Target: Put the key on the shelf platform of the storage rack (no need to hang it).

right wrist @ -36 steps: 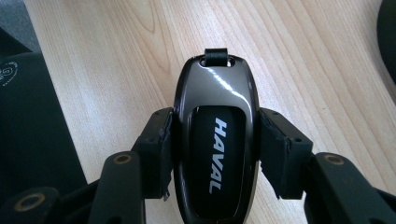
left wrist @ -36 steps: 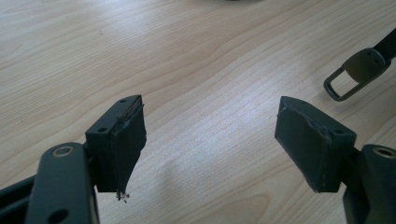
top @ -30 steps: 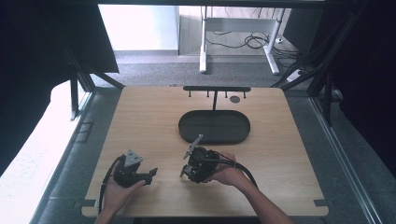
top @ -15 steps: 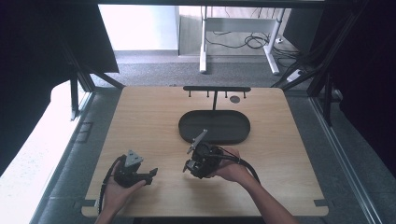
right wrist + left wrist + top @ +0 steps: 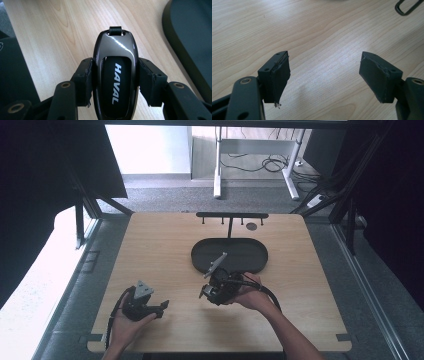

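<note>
Lying under both grippers, a wooden table (image 5: 150, 245), pale and with visible grain. Sitting just ahead of the right gripper (image 5: 113, 75), a dark oval tray (image 5: 250, 252); in the right gripper view appearing at the upper right, beside the jaws. Standing beyond the tray, at the far table edge, a thin black rack (image 5: 231, 215) with small hooks. Resting near the front edge, the left gripper (image 5: 324, 75), held in the left hand (image 5: 125, 330), jaws standing wide apart with bare wood between them. Being held in the right hand (image 5: 252, 295), the right gripper, with jaws pressing together on a car key fob (image 5: 115, 72). Sitting between the two pads, the glossy dark fob with the word HAVAL in white, its small loop end pointing away from the gripper.
</note>
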Demonstrator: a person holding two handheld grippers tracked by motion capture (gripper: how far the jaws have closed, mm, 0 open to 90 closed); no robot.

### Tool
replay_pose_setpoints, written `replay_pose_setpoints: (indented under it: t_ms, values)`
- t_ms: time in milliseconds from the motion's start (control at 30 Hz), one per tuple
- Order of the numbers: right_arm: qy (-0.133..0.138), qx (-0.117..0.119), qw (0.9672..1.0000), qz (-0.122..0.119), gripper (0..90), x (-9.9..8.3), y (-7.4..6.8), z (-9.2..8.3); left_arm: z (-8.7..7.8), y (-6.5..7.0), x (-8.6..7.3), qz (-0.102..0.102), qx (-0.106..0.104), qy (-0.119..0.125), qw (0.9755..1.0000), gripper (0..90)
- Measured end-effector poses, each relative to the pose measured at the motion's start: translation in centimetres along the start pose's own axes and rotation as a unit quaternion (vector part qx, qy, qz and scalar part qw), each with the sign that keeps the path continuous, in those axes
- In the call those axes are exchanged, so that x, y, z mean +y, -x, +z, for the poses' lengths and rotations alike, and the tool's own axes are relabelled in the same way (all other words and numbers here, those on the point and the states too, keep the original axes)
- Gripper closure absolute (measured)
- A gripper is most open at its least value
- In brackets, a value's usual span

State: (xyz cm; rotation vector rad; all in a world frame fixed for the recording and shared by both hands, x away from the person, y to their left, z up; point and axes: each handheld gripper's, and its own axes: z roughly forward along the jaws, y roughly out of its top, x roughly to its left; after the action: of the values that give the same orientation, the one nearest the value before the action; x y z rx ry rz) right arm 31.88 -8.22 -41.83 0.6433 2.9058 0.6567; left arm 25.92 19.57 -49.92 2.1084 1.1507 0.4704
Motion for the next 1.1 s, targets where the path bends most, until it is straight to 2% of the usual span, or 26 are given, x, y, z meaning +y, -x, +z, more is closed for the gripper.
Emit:
replay_pose_setpoints:
  t_ms: [1100]
  values:
    - [0.013, -0.025, 0.9992, 0.03, 48.7, -0.2, 3.3, -1.7, 0.0, 0.1, 0.0, -0.001, -0.002, 0.0, 1.0, 24.8]
